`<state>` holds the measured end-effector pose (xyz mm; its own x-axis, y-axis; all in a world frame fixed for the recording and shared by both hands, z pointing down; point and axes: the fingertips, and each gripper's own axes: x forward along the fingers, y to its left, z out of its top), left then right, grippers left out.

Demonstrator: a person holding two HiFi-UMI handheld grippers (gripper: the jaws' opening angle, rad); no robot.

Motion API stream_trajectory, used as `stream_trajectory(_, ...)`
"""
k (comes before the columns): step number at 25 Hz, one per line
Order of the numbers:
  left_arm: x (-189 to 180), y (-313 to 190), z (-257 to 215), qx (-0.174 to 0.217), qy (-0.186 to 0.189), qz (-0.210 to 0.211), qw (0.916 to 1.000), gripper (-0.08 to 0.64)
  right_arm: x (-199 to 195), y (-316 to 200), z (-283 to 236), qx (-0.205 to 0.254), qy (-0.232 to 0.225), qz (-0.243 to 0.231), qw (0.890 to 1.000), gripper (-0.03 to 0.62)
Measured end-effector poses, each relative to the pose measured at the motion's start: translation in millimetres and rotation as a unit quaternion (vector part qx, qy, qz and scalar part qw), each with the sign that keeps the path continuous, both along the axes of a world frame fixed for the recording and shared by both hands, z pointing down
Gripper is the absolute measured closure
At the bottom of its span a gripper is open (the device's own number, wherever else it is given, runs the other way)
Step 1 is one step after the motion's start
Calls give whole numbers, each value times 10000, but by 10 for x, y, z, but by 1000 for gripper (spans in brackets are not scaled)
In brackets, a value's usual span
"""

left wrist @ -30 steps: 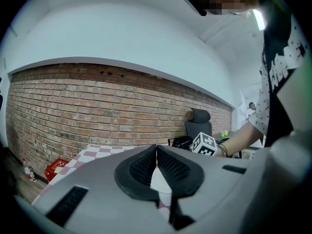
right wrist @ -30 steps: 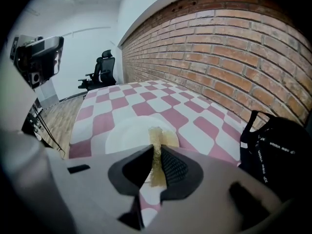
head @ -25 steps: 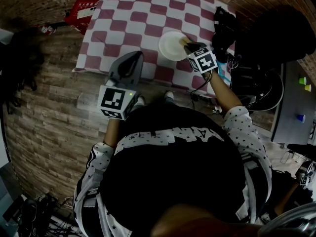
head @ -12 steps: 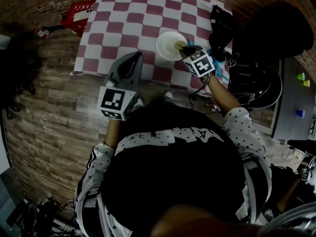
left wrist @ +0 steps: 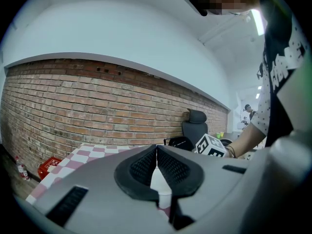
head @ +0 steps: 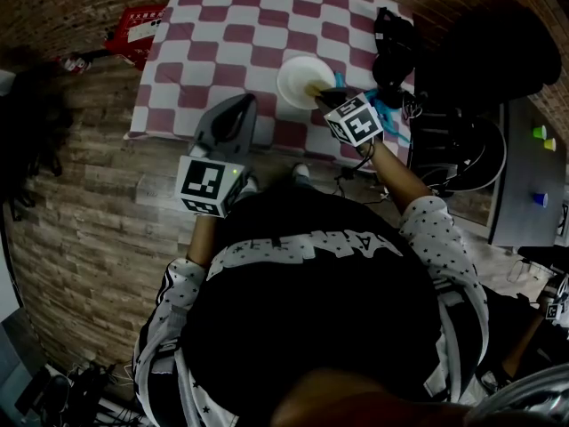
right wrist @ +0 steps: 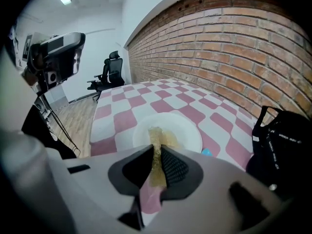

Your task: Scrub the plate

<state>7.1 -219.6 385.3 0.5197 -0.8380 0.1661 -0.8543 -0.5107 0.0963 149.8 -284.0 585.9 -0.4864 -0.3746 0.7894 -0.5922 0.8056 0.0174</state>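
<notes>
A white plate (head: 298, 78) lies on the red-and-white checked tablecloth (head: 231, 34), near the table's front right. My right gripper (head: 323, 92) is at the plate's near-right rim, shut on a yellowish scrub sponge (right wrist: 156, 152). The sponge reaches onto the plate (right wrist: 180, 130) in the right gripper view. My left gripper (head: 236, 105) hovers over the table's front edge, left of the plate. Its jaws are shut with nothing between the pads (left wrist: 170, 167). The right gripper's marker cube (left wrist: 210, 146) shows beyond them.
A black bag (head: 396, 47) sits at the table's right edge, with a blue item (head: 391, 114) by it. A red crate (head: 133, 25) stands on the floor at the left. A brick wall (right wrist: 234, 48) runs behind the table. An office chair (right wrist: 111, 72) stands farther off.
The right gripper has slid left along the plate's near rim with the sponge, its marker cube turning. The left gripper has stayed where it was.
</notes>
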Motion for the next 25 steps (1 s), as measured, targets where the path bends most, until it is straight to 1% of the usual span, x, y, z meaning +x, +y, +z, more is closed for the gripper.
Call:
stream_trajectory(15,44,38,7,-3,49,157,9999,546,-129,223,-27,-103,-101,-110,9998,540)
stream_trajectory(22,29,66,-7,8,58,225,9997,546,-129,245,-19,-95,-113,5,9999,540)
stream_trajectory(25,6,76,-10,10,55,245,9997,546,-113,185,-87,11,-238,183,9995,540)
